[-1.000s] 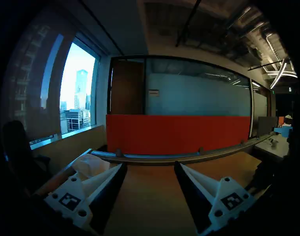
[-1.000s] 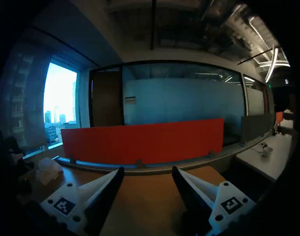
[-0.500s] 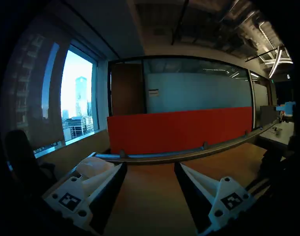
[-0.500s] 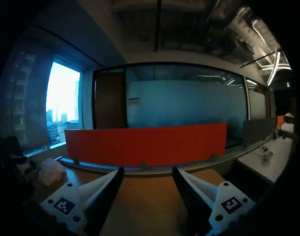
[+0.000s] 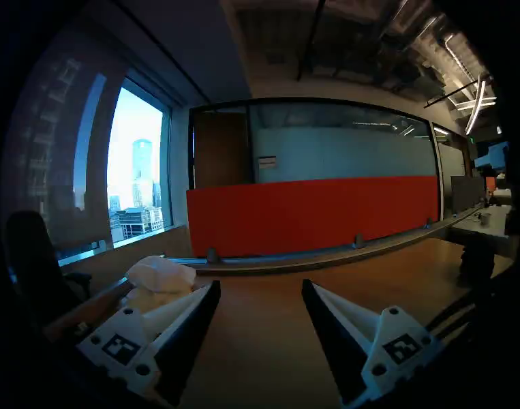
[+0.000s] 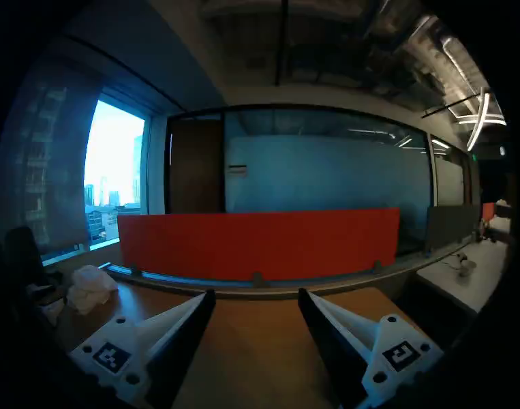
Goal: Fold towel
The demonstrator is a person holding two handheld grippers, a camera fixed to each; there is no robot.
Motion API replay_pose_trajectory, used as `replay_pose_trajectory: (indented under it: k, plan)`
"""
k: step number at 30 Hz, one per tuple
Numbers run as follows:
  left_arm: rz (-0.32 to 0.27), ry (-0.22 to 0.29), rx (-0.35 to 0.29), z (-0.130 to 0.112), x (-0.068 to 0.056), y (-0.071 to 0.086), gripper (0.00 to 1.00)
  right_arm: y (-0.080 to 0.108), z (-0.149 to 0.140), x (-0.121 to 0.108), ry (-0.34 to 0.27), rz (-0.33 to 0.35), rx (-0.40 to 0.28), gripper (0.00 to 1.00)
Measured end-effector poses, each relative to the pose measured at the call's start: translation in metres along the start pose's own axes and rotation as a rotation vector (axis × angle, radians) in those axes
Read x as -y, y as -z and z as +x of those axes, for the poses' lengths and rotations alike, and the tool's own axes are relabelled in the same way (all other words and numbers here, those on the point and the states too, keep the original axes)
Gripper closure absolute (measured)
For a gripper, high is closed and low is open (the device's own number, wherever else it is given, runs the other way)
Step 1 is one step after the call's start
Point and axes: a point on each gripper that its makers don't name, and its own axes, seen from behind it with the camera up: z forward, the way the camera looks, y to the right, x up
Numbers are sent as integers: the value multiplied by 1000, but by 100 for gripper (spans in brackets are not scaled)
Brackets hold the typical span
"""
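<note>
Left claw (image 5: 260,285): white fingers spread wide, nothing held, with bare brown wooden tabletop (image 5: 266,347) between them. Right claw (image 6: 256,293): likewise wide apart and empty. The white crumpled cloth towel (image 5: 161,276) lies bunched near the tabletop's left edge, just beyond the left claw's left finger. Probably light, soft and limp, so it would sag and drag rather than slip. Best hold is likely a corner or hem, one per claw, though no corner can be made out in the heap. Beyond are an orange divider panel (image 5: 314,215) and a bright window (image 5: 137,184).
</note>
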Motion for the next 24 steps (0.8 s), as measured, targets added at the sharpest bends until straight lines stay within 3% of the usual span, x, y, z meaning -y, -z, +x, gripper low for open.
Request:
replay_pose_trajectory:
  k: [11, 24]
  plan:
    - [1, 36, -11, -61, -5, -1, 12, -3, -39, 5, 29, 3, -3, 6]
    - [15, 38, -41, -90, -2, -4, 12, -8, -61, 9, 49, 15, 5, 6]
